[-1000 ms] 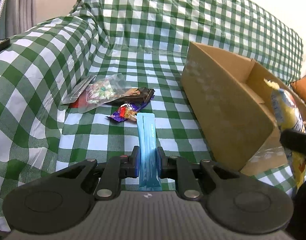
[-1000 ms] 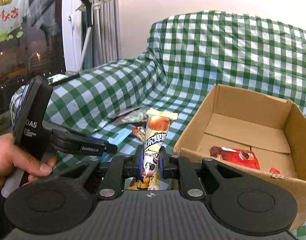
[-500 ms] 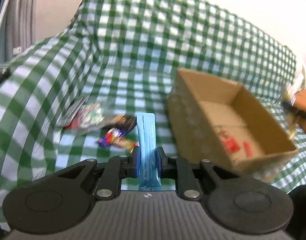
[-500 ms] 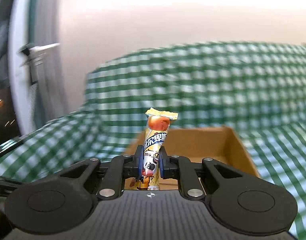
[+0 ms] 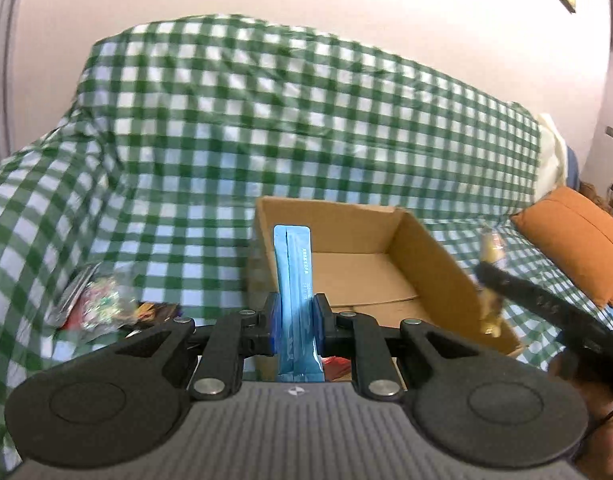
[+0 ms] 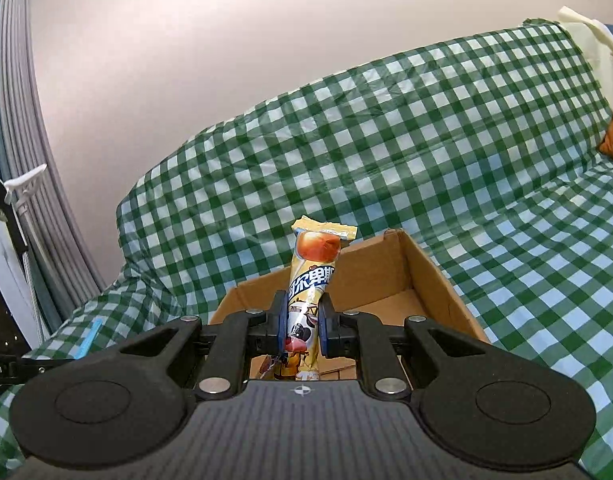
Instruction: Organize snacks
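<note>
On the far left of the sofa seat, on the green checked cover (image 5: 154,184), we see the loose snack pile (image 5: 106,300) lying well apart from the cardboard box (image 5: 438,276). Our left tongs (image 5: 296,320) are clamped on the blue sachet (image 5: 294,280), which stands upright between the pads. A second ago this sachet hung low over the seat beside the pile; now it is raised, with the open box directly behind it, so we judge it close to the drop. To the right in that view the right tongs reach in at the box's near corner, carrying a blurred wrapper. In the right wrist view our right tongs (image 6: 302,324) are clamped on the yellow snack stick (image 6: 310,280), upright, with the box mouth just beyond and below it; the view has swung from the pile side round to face the box squarely. Both snacks are thus held in the air near the box, neither yet inside, and the pile remains to be cleared after these two go in
</note>
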A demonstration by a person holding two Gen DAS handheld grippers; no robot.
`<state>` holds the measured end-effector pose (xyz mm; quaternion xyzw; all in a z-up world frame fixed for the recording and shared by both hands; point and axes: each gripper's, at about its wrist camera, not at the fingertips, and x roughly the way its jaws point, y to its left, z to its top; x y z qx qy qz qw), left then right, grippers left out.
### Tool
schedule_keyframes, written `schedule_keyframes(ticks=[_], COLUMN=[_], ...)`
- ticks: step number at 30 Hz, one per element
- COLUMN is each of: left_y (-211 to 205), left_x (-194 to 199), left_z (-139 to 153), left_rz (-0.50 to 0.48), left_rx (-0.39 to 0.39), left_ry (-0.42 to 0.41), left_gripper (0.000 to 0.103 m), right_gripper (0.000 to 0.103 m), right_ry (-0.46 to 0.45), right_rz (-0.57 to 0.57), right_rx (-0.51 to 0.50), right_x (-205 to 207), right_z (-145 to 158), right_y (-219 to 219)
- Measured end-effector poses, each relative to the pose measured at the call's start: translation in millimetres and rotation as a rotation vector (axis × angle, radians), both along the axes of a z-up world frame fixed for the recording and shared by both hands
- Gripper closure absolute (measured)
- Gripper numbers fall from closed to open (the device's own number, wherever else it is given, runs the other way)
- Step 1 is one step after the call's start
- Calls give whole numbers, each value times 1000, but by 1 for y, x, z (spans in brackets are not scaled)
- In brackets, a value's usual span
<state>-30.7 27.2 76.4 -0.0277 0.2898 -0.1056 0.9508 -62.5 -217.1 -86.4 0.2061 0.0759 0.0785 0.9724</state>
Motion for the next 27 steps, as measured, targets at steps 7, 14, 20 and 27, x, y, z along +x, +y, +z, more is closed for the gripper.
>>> schedule_keyframes(ticks=[7,14,20,27], left_y=[-24,-38,-50,-59], left_x=[9,19,25,30], left_z=[8,15,17,18], left_rz=[-46,-67,-93,-114], left_rx=[11,7,9,14], left_ry=[-18,-32,-35,-39], left_gripper=[85,85,85,85], right_gripper=[87,87,87,87], right_ry=[-5,0,-2,3], right_rz=[-13,-38,-40,-54], right_rx=[-4,25,23,30], right_x=[4,6,6,9], right_z=[1,1,0,0], right_y=[0,-4,-3,-4])
